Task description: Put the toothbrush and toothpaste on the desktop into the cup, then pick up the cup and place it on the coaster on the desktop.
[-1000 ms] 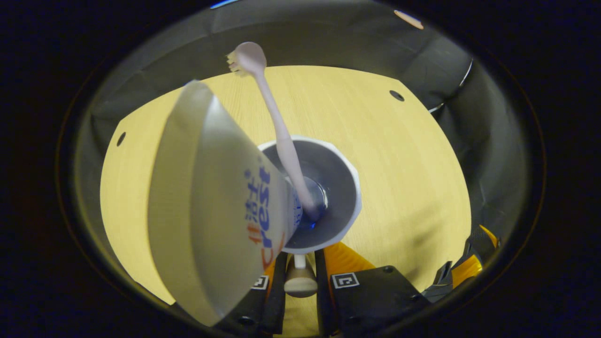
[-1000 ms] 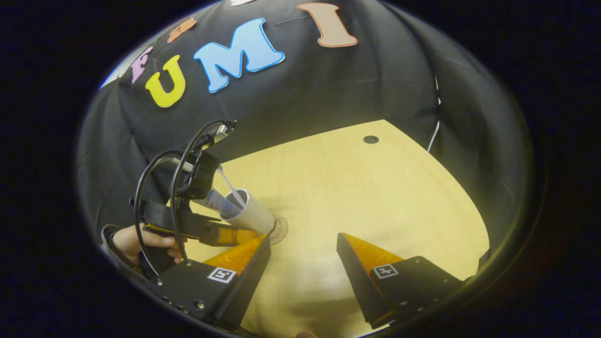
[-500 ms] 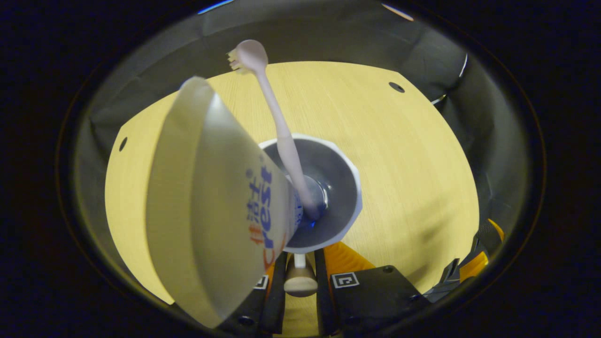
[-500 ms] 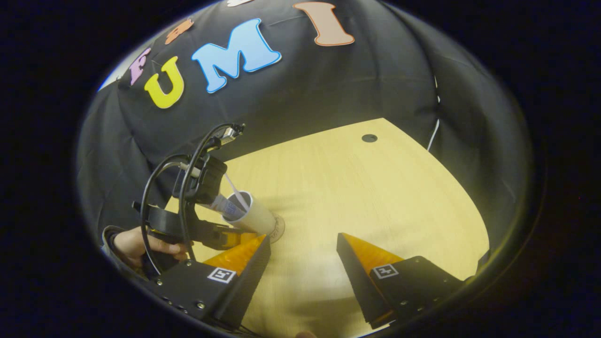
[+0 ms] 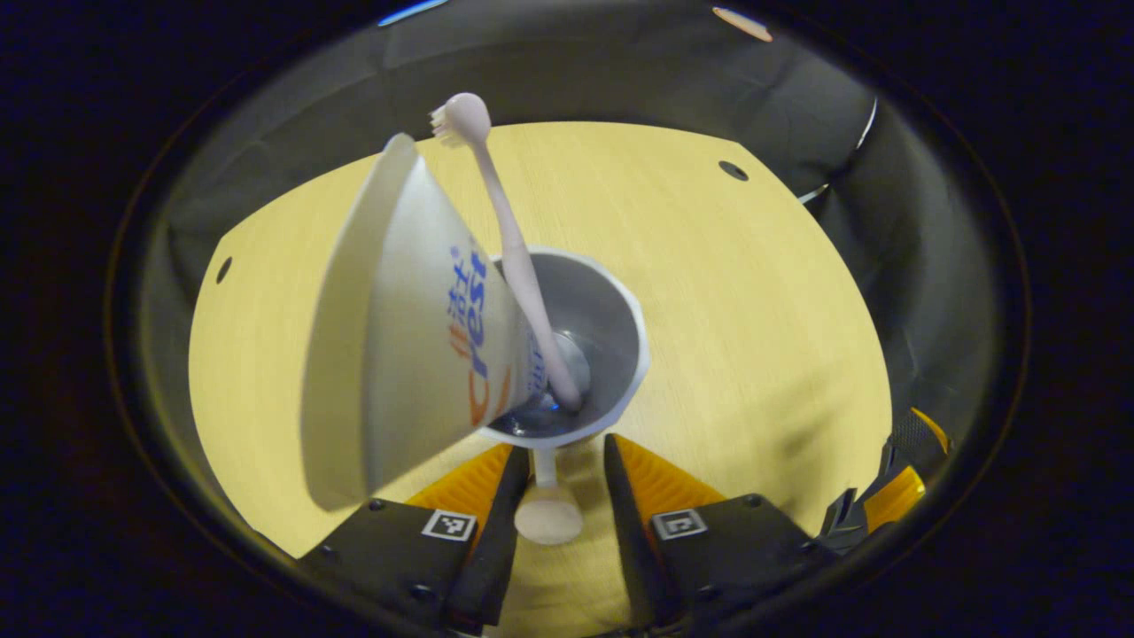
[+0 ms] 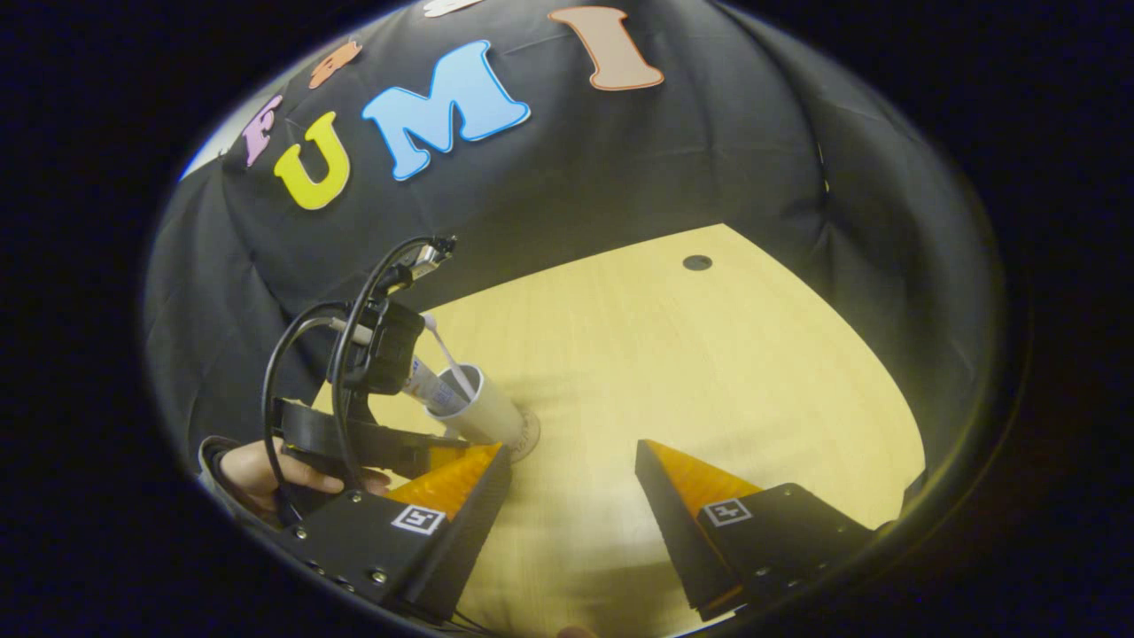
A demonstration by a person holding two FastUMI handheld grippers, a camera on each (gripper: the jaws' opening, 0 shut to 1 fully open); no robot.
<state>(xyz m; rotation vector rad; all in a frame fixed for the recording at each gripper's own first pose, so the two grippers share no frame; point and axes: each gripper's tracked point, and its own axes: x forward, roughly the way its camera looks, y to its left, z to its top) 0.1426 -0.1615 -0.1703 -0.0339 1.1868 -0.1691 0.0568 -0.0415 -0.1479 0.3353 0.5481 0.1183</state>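
Wooden desktop [image 5: 753, 292] carries the cup [image 5: 611, 354] at frame centre, toothbrush [image 5: 514, 257] and toothpaste [image 5: 399, 328] inside, apparently seated on the coaster [image 6: 530, 434]. Left gripper [image 5: 561, 474] sits nearest, released, its 2 fingers flanking the handle [image 5: 547, 514]. Right gripper [image 6: 571, 474] hangs open, well apart.

Warm overhead light, soft shadows on desktop [image 6: 673, 354], fisheye-warped edges.
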